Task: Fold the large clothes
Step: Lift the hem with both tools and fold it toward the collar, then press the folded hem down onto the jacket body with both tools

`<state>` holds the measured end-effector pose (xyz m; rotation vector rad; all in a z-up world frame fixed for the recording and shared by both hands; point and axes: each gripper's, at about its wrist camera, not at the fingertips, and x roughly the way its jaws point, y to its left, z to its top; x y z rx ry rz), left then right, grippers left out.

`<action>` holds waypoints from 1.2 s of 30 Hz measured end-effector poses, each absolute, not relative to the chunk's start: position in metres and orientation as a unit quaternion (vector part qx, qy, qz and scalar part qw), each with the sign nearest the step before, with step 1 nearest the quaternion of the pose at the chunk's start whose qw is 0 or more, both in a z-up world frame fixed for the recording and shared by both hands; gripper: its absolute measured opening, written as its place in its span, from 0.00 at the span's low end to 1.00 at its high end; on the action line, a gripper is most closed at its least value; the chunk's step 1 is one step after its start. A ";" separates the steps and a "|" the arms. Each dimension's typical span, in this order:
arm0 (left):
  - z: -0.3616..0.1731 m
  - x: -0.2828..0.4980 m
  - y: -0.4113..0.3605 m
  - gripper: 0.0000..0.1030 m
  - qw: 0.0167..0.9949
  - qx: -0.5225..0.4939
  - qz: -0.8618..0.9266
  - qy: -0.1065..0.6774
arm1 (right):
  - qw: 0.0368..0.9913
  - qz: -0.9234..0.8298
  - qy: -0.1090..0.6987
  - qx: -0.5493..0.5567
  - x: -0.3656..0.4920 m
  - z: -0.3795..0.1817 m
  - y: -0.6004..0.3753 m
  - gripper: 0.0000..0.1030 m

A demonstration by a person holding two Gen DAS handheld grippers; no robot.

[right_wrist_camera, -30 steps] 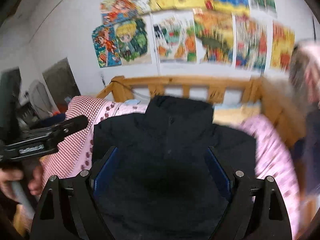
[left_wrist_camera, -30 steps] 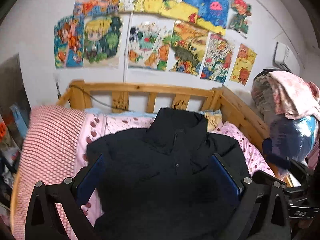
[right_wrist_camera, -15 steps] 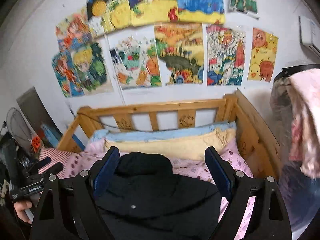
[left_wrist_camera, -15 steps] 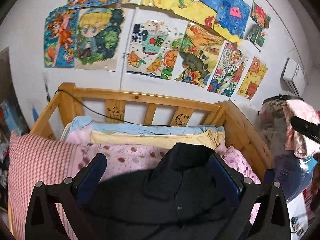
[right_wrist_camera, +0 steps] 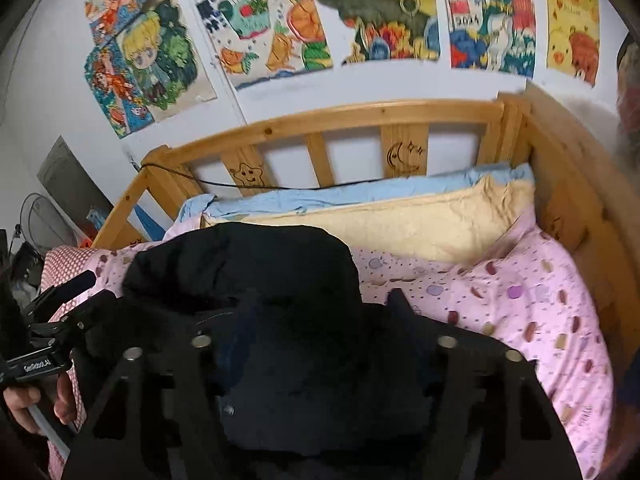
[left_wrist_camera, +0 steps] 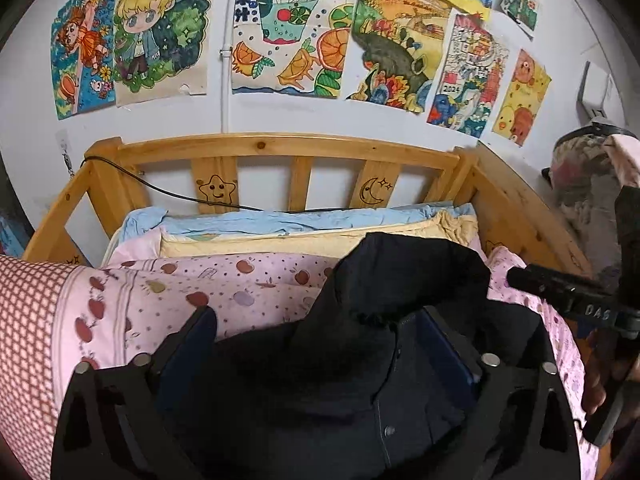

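Both of your wrist cameras sit low and close over the bed, facing its wooden headboard and the wall drawings at 12 o'clock. Both views share these. Your left view catches the right hand-held gripper at 3 o'clock; your right view catches the left hand-held gripper at 9 o'clock.
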<state>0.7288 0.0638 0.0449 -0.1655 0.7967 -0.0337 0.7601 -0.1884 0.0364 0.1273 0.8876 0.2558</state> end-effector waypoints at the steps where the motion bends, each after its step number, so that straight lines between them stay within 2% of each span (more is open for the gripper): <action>1: 0.043 0.732 0.064 0.84 0.918 -0.084 -0.013 0.388 | 0.894 0.118 0.427 0.061 0.763 0.034 -0.188 0.53; 3: 0.040 0.739 0.065 0.66 0.917 -0.093 -0.007 0.389 | 0.897 0.110 0.423 0.062 0.772 0.029 -0.185 0.48; 4: 0.038 0.742 0.066 0.52 0.916 -0.097 -0.006 0.389 | 0.897 0.108 0.423 0.065 0.776 0.028 -0.186 0.43; 5: 0.036 0.744 0.067 0.43 0.915 -0.099 -0.006 0.390 | 0.896 0.107 0.425 0.071 0.781 0.025 -0.187 0.41; 6: 0.034 0.747 0.068 0.39 0.914 -0.103 -0.008 0.393 | 0.895 0.105 0.428 0.076 0.785 0.023 -0.187 0.40; 8: 0.031 0.750 0.069 0.21 0.912 -0.104 -0.018 0.396 | 0.889 0.110 0.436 0.089 0.791 0.015 -0.188 0.37; 9: 0.031 0.749 0.068 0.15 0.912 -0.101 -0.022 0.396 | 0.887 0.113 0.439 0.092 0.792 0.011 -0.187 0.25; 10: 0.031 0.747 0.067 0.09 0.912 -0.095 -0.023 0.397 | 0.886 0.112 0.441 0.088 0.791 0.009 -0.186 0.18; 11: 0.032 0.745 0.066 0.07 0.912 -0.088 -0.021 0.400 | 0.888 0.109 0.440 0.081 0.789 0.007 -0.185 0.08; 14: 0.037 0.734 0.066 0.06 0.915 -0.070 -0.026 0.396 | 0.896 0.108 0.426 0.057 0.773 0.013 -0.185 0.04; 23: 0.033 0.658 0.081 0.05 0.917 -0.045 -0.065 0.391 | 0.915 0.132 0.380 0.025 0.678 0.025 -0.206 0.02; 28: 0.006 0.616 0.071 0.05 0.911 -0.007 -0.083 0.404 | 0.916 0.132 0.379 0.011 0.634 -0.003 -0.212 0.01; 33: -0.026 0.605 0.055 0.05 0.903 0.041 -0.066 0.423 | 0.905 0.119 0.409 -0.003 0.630 -0.046 -0.209 0.00; 36: -0.036 0.605 0.055 0.05 0.904 0.036 -0.062 0.421 | 0.912 0.119 0.392 0.025 0.629 -0.056 -0.215 0.00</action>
